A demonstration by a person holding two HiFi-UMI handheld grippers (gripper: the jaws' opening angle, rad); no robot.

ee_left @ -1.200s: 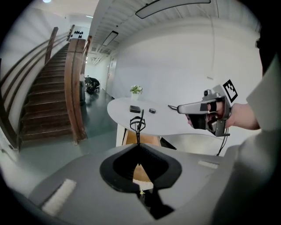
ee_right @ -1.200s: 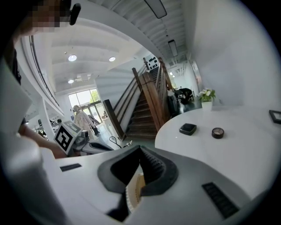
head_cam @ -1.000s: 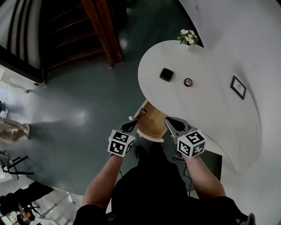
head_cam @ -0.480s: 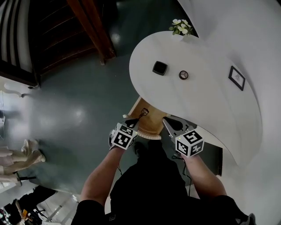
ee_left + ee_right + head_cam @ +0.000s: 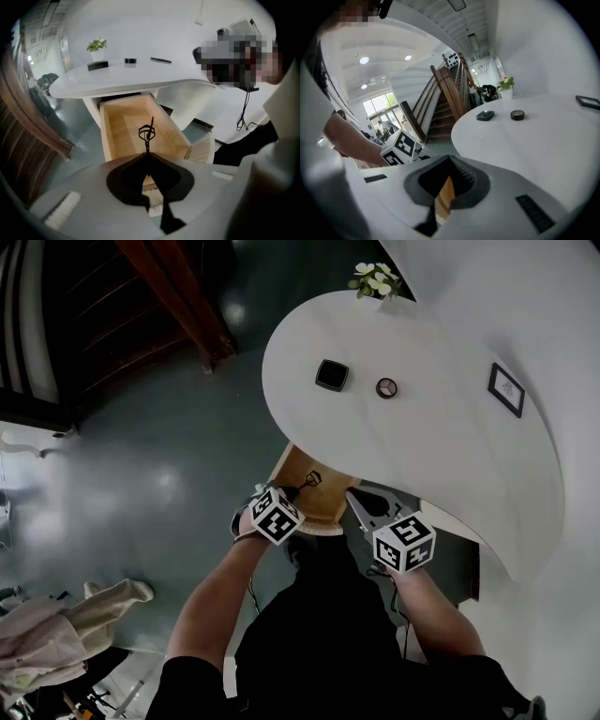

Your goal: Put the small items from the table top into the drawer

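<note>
Change: Left gripper (image 5: 298, 491) has dipped and rolled toward the open drawer (image 5: 292, 467) since a second ago, so the piece it carries now hangs over the wooden interior. The right gripper (image 5: 356, 499) has sunk only a little.
Left gripper: jaws pinched almost fully together on the stem of a small black wire clip (image 5: 146, 132). The clip stands out from the tips above the drawer floor, apparently not yet touching it.
Drawer: pulled out from under the near edge of the table, with nothing else visible inside.
Right gripper: jaws closed together with nothing between them, waiting just beside the drawer's right front corner. A strip of the drawer's wood shows through the hollow behind its tips.
Table top (image 5: 441, 446): a black square item (image 5: 332, 374), a round dark item (image 5: 386, 387) and a small picture frame (image 5: 506, 390) lie on the white surface, well apart from the drawer. A potted plant (image 5: 375, 279) stands at the far edge.
What it means: the clip is at the point of delivery and likely needs only a release. The small pieces on the table top are not yet stowed.
</note>
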